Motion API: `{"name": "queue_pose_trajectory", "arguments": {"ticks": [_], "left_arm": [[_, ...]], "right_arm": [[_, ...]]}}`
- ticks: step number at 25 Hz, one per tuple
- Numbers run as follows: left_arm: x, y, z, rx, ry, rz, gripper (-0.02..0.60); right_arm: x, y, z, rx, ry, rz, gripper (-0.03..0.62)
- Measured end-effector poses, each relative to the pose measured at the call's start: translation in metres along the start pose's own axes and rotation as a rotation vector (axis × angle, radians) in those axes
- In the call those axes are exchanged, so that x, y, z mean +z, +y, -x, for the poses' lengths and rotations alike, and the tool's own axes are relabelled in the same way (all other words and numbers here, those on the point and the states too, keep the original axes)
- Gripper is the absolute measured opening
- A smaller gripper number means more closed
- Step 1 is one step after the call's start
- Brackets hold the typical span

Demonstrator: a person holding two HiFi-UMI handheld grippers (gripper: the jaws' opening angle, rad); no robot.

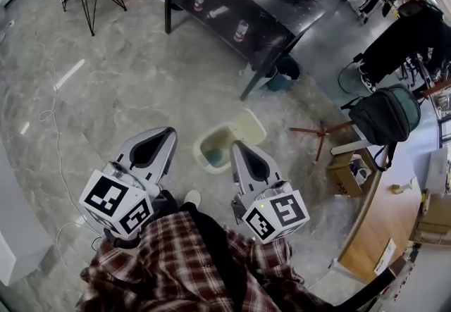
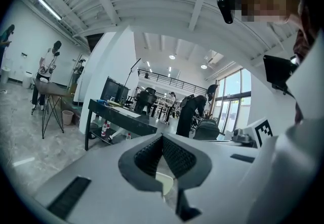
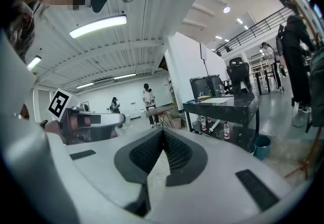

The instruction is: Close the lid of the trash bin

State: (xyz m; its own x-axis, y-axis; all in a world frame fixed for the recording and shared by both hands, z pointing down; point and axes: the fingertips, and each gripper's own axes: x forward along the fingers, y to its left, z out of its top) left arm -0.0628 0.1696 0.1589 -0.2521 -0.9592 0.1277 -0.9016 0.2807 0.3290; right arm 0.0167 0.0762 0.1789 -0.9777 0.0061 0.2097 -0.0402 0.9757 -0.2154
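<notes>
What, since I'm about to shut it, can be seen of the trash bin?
The trash bin is a small cream, plastic-looking tub with rounded corners, standing upright on the grey marbled floor just beyond the person's shoe. Its lid stands open at the far-right side, leaning back. Something teal lies inside. The left tool and right tool, both shut and empty, do not touch it.

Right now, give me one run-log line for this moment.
cream plastic trash bin: lid open | left gripper: shut, empty | right gripper: shut, empty | closing not started
</notes>
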Motion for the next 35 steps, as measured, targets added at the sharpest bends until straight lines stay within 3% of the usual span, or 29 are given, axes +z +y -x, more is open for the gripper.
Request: {"name": "queue_pose_trajectory", "arguments": {"ticks": [5, 12, 21, 25, 28, 32, 35], "left_arm": [[0.000, 0.009, -0.046, -0.072, 0.028, 0.011, 0.011], [0.006, 0.036, -0.129, -0.236, 0.091, 0.015, 0.011], [0.002, 0.089, -0.230, -0.520, 0.297, -0.033, 0.011], [-0.019, 0.100, -0.264, -0.653, 0.433, -0.065, 0.011], [-0.042, 0.099, -0.288, -0.726, 0.516, -0.072, 0.011], [-0.077, 0.088, -0.312, -0.786, 0.575, -0.069, 0.011], [-0.107, 0.080, -0.323, -0.803, 0.605, -0.062, 0.011]], "right_arm": [[0.004, -0.034, -0.012, -0.071, 0.006, -0.014, 0.012], [0.013, -0.091, -0.052, -0.230, 0.006, -0.046, 0.012], [0.017, -0.157, -0.110, -0.542, -0.040, -0.161, 0.012], [0.002, -0.177, -0.107, -0.722, -0.049, -0.232, 0.012], [-0.015, -0.187, -0.098, -0.812, -0.014, -0.269, 0.012], [-0.052, -0.211, -0.082, -0.882, 0.068, -0.311, 0.012], [-0.082, -0.234, -0.070, -0.882, 0.141, -0.309, 0.012]]}}
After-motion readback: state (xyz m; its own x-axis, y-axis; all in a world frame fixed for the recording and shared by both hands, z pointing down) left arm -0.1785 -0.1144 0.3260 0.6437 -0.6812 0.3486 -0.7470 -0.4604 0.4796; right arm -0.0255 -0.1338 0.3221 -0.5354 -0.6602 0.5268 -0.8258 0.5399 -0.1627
